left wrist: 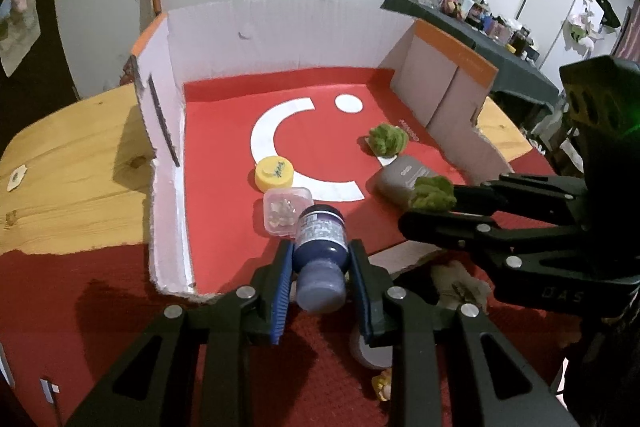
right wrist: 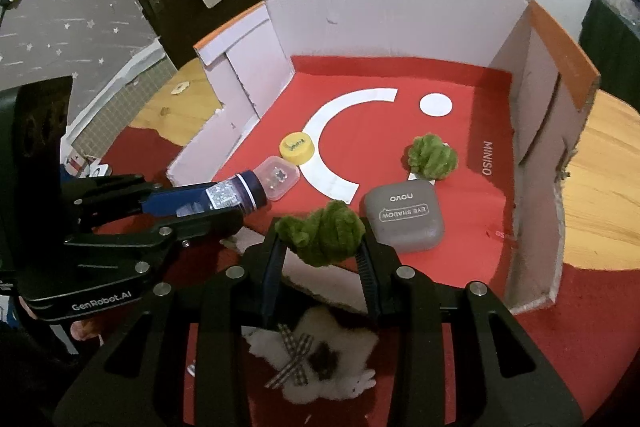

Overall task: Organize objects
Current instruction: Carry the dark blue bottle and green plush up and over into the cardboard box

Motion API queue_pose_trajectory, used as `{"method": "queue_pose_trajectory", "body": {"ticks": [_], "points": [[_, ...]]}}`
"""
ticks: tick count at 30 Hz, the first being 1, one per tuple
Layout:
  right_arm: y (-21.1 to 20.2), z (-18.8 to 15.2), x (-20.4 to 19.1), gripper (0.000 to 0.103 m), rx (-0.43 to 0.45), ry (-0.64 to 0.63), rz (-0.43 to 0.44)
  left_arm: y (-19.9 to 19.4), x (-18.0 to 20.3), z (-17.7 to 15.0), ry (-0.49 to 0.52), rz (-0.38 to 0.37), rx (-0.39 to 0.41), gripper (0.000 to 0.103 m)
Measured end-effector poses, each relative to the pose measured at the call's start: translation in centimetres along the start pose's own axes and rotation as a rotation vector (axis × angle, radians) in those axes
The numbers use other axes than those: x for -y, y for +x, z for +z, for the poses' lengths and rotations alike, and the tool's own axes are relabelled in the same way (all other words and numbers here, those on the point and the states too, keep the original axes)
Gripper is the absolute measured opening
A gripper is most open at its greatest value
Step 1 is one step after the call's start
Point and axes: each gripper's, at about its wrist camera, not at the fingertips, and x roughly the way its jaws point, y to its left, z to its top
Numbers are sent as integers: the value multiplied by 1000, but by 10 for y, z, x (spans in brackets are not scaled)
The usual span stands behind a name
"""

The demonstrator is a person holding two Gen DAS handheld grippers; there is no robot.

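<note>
My left gripper (left wrist: 320, 259) is shut on a small dark blue bottle (left wrist: 320, 247), its base pointing into the box; the bottle (right wrist: 228, 197) also shows in the right wrist view. My right gripper (right wrist: 322, 243) is shut on a fuzzy green ball (right wrist: 322, 233), hanging over the front edge of the box; that ball (left wrist: 434, 193) appears at the right gripper's tip in the left view. The open white box with a red floor (left wrist: 224, 131) holds a yellow cap (left wrist: 275, 173), a clear small case (left wrist: 286, 211), a second green ball (right wrist: 432, 157) and a grey eye-shadow case (right wrist: 404, 217).
The box (right wrist: 536, 163) sits on a wooden table (right wrist: 600, 187) with a red mat (left wrist: 80, 307) in front. On the mat lie a white fluffy toy (right wrist: 320, 359), a grey roll (left wrist: 372, 353) and a small yellow piece (left wrist: 382, 389). A cluttered dark shelf (left wrist: 480, 23) stands at right.
</note>
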Motion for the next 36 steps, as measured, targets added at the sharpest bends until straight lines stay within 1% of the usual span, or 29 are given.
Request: {"method": "queue_pose_trajectory", "body": {"ticks": [4,9,12,19,23,26,32,36], "points": [[9,2,1,33,-33,-5,-3,9,-3,2,-4,-9,-24,29],[16,5,4,33,-62,-7,-1,13,-4,4,-5,-17,-28,29],[21,7,6,33,-81,-4,8,15,-6,5,-8,-8,-33,29],[27,11,10,33,-135,6,38,20,-11,11,-30,-8,-51,29],[26,14,15,33,-187,30,76,21,-12,12,-34,-8,-60,29],[27,13,15,33,-209,18,74,22,-13,13,-40,-9,-63,29],[23,15,16,33,-208,36,74,20,-8,12,-18,38,-60,29],[24,15,22,33,-216,63,99,22,-9,12,-22,36,-63,29]]}}
